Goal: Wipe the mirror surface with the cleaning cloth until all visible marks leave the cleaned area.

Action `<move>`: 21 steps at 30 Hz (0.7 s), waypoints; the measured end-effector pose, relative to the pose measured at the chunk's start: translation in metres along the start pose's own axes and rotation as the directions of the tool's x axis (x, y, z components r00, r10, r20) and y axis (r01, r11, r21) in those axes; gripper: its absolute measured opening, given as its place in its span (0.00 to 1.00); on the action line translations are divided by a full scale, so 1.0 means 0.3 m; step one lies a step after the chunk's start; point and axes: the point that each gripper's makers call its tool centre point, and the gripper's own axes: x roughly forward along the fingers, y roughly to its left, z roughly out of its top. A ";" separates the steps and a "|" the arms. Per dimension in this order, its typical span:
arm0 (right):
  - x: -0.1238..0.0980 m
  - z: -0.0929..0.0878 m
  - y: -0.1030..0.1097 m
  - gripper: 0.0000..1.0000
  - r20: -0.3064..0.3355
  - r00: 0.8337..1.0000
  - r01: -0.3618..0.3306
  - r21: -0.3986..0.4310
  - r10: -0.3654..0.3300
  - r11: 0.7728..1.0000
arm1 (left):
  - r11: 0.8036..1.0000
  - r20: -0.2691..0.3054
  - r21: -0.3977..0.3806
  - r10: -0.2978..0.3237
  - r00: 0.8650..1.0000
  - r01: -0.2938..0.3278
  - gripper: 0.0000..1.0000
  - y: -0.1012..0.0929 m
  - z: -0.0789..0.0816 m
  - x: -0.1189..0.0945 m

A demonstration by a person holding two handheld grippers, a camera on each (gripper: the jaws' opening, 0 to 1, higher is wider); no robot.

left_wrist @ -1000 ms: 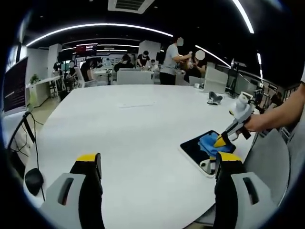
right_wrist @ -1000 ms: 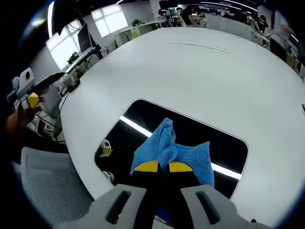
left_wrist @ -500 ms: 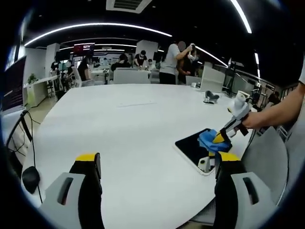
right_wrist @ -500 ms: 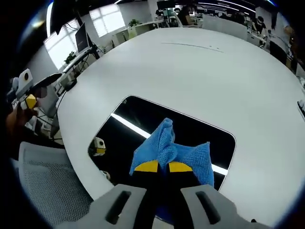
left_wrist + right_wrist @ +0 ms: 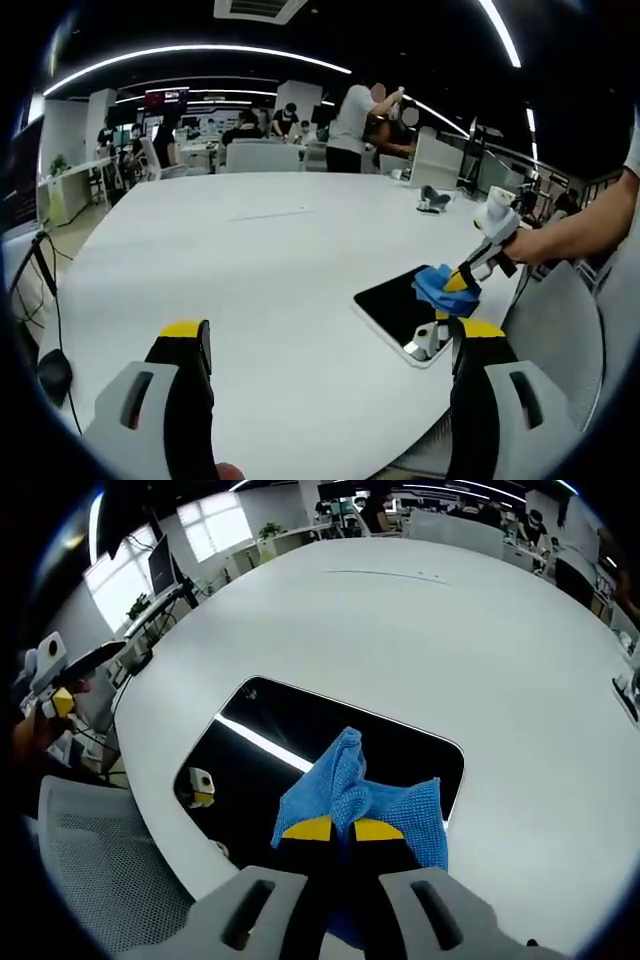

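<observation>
A dark rectangular mirror [image 5: 300,750] lies flat on the white table [image 5: 450,640], near its edge. My right gripper [image 5: 335,830] is shut on a blue cleaning cloth [image 5: 365,800], which rests on the mirror's near right part. In the left gripper view the same mirror [image 5: 400,310] sits at the right, with the blue cloth [image 5: 445,290] on its far end under the right gripper [image 5: 462,282], held by a person's hand. My left gripper [image 5: 325,345] hovers open above the table, its yellow-tipped jaws wide apart with nothing between them.
A grey mesh chair [image 5: 100,880] stands by the table edge near the mirror. A small dark object [image 5: 432,198] lies on the table's far side. People, desks and monitors fill the office behind. A black mouse [image 5: 52,372] lies at the left.
The cloth has slid across the mirror toward its right end, so more dark glass shows to its left. The left gripper stays open.
</observation>
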 end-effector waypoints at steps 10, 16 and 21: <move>-0.012 -0.007 -0.047 0.00 -0.012 1.000 0.010 -0.002 -0.010 1.000 | 1.000 0.031 -0.015 0.019 0.999 -0.018 0.99 0.011 0.010 -0.001; -0.023 -0.018 -0.070 0.00 -0.008 1.000 0.017 0.007 -0.017 1.000 | 1.000 0.033 -0.011 0.029 0.999 -0.029 0.99 0.004 0.003 -0.005; -0.033 -0.030 -0.091 0.00 -0.001 1.000 0.027 0.025 -0.027 0.999 | 0.999 0.029 -0.015 0.039 0.999 -0.038 0.99 0.011 -0.004 -0.004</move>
